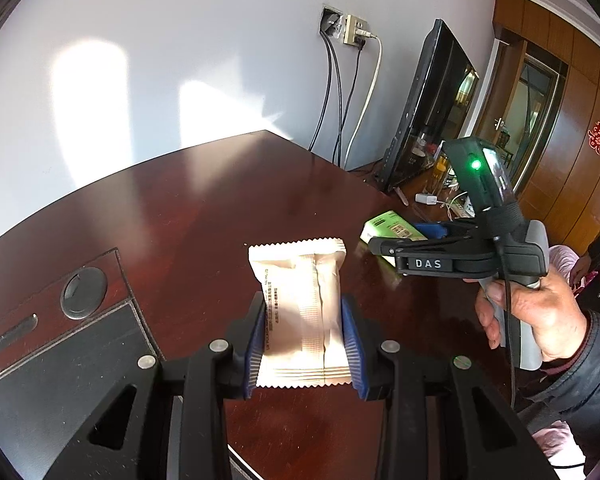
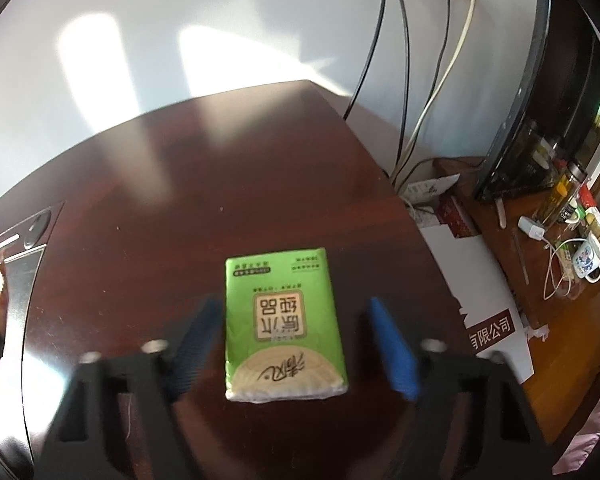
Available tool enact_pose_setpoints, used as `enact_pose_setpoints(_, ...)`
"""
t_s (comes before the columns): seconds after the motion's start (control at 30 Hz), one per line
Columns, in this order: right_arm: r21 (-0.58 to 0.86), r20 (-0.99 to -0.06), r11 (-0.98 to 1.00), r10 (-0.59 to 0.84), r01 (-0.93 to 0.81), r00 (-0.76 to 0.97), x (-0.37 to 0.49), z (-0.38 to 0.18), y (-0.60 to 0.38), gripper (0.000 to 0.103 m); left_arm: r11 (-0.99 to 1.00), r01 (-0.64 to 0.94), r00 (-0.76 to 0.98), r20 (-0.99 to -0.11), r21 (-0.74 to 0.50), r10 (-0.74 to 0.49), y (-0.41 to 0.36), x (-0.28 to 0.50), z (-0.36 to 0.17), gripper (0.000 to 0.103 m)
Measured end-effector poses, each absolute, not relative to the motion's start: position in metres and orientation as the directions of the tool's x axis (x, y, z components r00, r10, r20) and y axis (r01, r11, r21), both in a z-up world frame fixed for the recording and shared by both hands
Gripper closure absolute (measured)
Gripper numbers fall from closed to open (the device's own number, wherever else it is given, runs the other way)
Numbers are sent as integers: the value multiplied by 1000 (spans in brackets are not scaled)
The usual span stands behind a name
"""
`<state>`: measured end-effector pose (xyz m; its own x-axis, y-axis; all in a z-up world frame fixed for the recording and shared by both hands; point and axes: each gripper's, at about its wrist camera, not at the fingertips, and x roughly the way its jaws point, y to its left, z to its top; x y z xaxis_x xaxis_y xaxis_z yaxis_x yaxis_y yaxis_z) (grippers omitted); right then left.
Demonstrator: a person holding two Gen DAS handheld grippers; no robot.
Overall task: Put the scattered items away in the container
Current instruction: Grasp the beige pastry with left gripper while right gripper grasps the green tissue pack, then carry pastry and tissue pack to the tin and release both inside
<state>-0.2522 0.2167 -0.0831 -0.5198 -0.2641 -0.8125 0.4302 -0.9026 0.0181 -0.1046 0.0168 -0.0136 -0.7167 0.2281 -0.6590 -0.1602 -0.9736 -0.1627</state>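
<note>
My left gripper [image 1: 305, 316] is shut on a cream snack packet [image 1: 300, 312], its blue pads pressed on both long sides, over the dark red wooden desk [image 1: 188, 208]. My right gripper [image 2: 290, 336] is open, with its blue pads on either side of a green tissue pack [image 2: 284, 324] that lies flat on the desk, with gaps on both sides. In the left wrist view the right gripper [image 1: 384, 240] shows at the right, held by a hand, with the green pack [image 1: 392, 232] at its fingertips. No container is in view.
A black desk inlay with a round cable port [image 1: 84, 290] lies at the left. Beyond the desk's right edge stand a monitor [image 1: 432, 108], a lower table with bottles and a mug [image 2: 588, 260], and a white cardboard box [image 2: 480, 292]. Cables hang from a wall socket [image 1: 352, 30].
</note>
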Motion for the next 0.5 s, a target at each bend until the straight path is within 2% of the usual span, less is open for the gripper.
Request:
enact_pose_setpoints(0.07,-14,-816,-900,-242,436,-525,-250,-84,213,53,-973,-155,-719,-657,-169,229,14,-102,-13,65)
enact_pose_setpoints(0.5,68,-733,-852,-396,519,-554,-210,-45,181,53,-982,-76,-786,-595,-175,167,-30,-49,20,65)
